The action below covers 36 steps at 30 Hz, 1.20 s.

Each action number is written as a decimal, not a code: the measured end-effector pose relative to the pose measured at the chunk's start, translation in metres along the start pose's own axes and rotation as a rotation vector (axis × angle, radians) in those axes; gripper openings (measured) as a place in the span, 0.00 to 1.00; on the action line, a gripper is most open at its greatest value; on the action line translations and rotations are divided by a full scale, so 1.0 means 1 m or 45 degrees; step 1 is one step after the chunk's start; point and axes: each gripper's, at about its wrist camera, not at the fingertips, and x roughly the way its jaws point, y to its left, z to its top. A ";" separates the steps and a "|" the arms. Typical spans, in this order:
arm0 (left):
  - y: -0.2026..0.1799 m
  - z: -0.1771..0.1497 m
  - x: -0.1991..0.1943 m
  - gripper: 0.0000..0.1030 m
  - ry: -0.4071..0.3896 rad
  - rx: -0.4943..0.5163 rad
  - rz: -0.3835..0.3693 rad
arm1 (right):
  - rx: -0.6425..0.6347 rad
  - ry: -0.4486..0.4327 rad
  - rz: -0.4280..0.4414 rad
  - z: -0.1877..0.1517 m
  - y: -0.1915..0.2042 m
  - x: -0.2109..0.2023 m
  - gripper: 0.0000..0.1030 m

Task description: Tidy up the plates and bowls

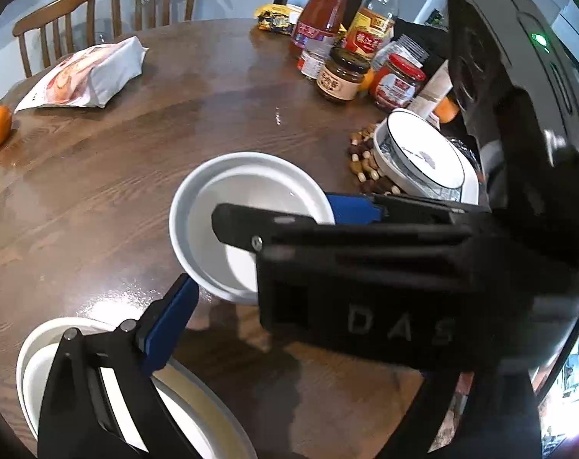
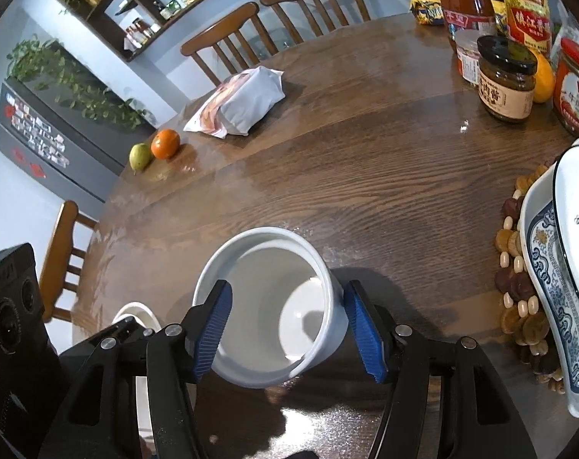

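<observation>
R tongs (image 2: 287, 329) tilted down, straddling white bowl (image 2: 268, 306) | jaws apart, right pad clear

White bowl (image 2: 268, 306): plain glossy white, no pattern. Counter (image 2: 366, 176): dark brown wood grain. Right tool (image 2: 287, 329): black body, ribbed blue pads. Left tool (image 1: 258, 252): same black with blue pads. Stacked plates (image 1: 40, 367) were plain white. Platter (image 2: 549, 267): white with a blue ornamental border; plate (image 1: 423, 149) on it was white with a thin dark rim line. Beaded mat (image 2: 519, 287): brown, maroon and cream beads. Orange (image 2: 165, 143) was orange, fruit (image 2: 140, 156) beside it green. Jar (image 2: 505, 80): black lid, tan label.
</observation>
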 end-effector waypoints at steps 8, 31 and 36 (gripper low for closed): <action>0.005 0.002 -0.002 0.74 -0.039 -0.021 0.048 | -0.055 -0.015 -0.081 0.000 0.003 0.004 0.51; -0.006 -0.002 -0.020 0.73 -0.096 0.028 0.129 | -0.147 -0.091 -0.192 -0.004 0.024 -0.011 0.45; -0.008 -0.005 -0.028 0.73 -0.120 0.036 0.143 | -0.163 -0.115 -0.180 -0.006 0.030 -0.017 0.45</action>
